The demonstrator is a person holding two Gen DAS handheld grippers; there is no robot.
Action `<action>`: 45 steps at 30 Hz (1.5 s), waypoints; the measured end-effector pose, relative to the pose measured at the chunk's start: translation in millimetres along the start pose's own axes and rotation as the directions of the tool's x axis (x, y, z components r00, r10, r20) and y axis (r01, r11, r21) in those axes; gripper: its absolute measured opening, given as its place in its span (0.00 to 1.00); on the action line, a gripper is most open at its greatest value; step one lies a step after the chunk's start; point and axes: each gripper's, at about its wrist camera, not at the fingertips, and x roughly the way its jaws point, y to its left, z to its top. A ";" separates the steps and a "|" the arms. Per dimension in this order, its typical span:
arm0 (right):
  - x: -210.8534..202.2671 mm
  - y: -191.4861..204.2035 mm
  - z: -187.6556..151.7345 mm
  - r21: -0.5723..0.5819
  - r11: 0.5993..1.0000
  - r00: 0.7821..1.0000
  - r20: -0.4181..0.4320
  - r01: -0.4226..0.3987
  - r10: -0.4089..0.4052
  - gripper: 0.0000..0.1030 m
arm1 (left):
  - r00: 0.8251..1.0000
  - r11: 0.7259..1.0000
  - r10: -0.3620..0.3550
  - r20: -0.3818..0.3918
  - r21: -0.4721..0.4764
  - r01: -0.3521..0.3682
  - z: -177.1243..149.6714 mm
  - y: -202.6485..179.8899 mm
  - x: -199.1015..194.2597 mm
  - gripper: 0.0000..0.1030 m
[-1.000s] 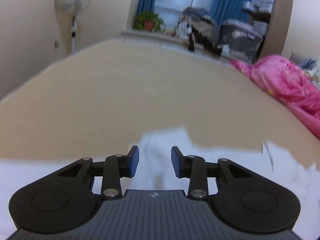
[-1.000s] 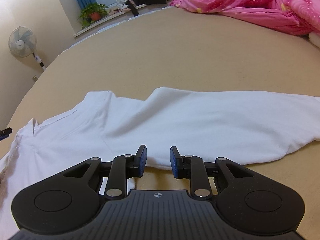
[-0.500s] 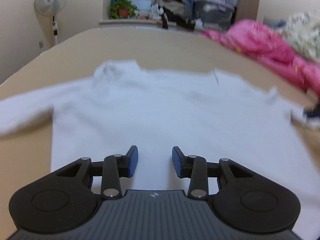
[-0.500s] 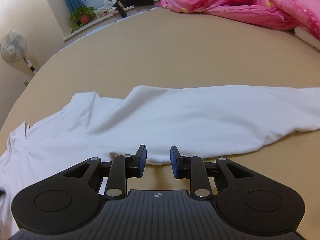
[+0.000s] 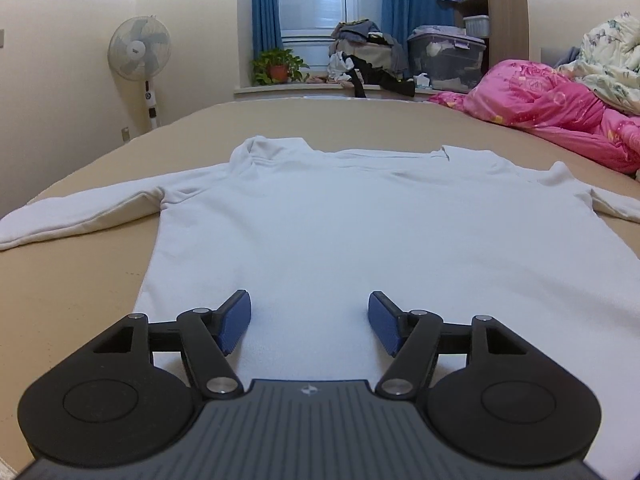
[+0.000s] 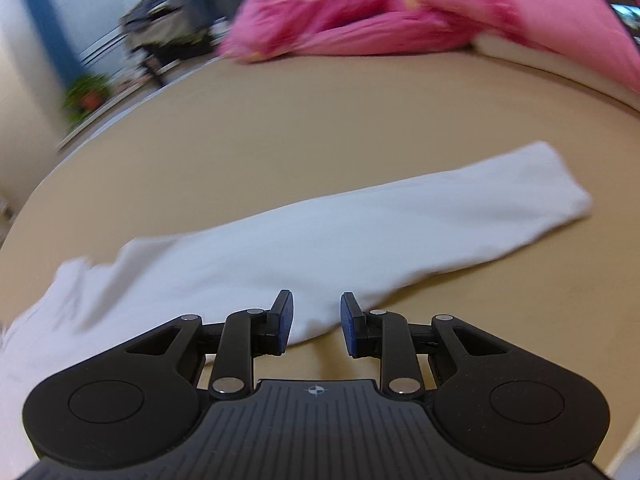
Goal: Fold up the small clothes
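On the tan bed, a white shirt (image 5: 340,232) lies flat; left tongs (image 5: 309,322) opening, right tongs (image 6: 316,322) apart, both empty.

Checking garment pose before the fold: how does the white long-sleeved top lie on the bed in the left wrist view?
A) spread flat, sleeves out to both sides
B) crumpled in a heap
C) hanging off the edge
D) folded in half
A: the white top lies flat on the tan bed, its sleeves reaching out to both sides.

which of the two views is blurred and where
Right wrist view: motion-smeared, worst at the pink duvet and potted plant, milder on the white sleeve; its own fingers stay sharp. Left wrist view: crisp, white long-sleeved top clear, only fisheye bending at the edges.
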 end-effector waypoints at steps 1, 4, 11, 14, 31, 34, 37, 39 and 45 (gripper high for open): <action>0.7 -12.2 3.8 0.043 0.999 1.000 0.009 0.008 -0.008 0.26 | 1.000 1.000 0.004 0.003 0.006 -0.004 -0.5 -0.9 -1.4 0.69; 2.6 -50.6 13.2 0.189 0.982 0.999 0.040 0.013 -0.021 0.26 | 1.000 1.000 0.008 0.006 0.013 -0.008 -3.2 -0.8 -2.1 0.70; 13.9 -114.3 17.6 0.421 0.907 0.994 0.096 0.002 -0.047 0.27 | 1.000 1.000 -0.004 0.004 0.001 0.004 -4.6 3.4 -0.6 0.70; 23.5 -126.4 12.3 0.489 0.872 0.994 0.104 -0.034 -0.019 0.27 | 1.000 1.000 -0.006 0.004 0.000 0.006 -4.5 4.3 -0.9 0.70; 25.0 -114.0 -0.9 0.659 0.752 0.993 0.094 -0.007 -0.073 0.16 | 1.000 0.999 -0.025 0.010 -0.022 0.025 -5.1 7.7 1.0 0.70; 33.2 -106.6 -4.0 0.658 0.752 0.997 0.079 -0.034 -0.024 0.16 | 0.999 0.999 -0.030 0.012 -0.029 0.030 -5.5 8.8 1.5 0.70; 39.5 -113.6 -6.8 0.679 0.733 0.995 0.093 -0.047 -0.022 0.07 | 0.999 0.999 -0.031 0.012 -0.030 0.032 -5.8 9.4 1.2 0.70; 39.9 -118.2 -8.8 0.718 0.693 0.995 0.103 -0.063 -0.016 0.06 | 0.999 0.999 -0.031 0.012 -0.030 0.032 -5.8 9.4 1.1 0.70; 32.0 -80.7 6.4 0.581 0.813 0.979 0.139 0.038 -0.146 0.06 | 0.999 0.999 -0.031 0.013 -0.030 0.032 -5.7 9.3 1.0 0.70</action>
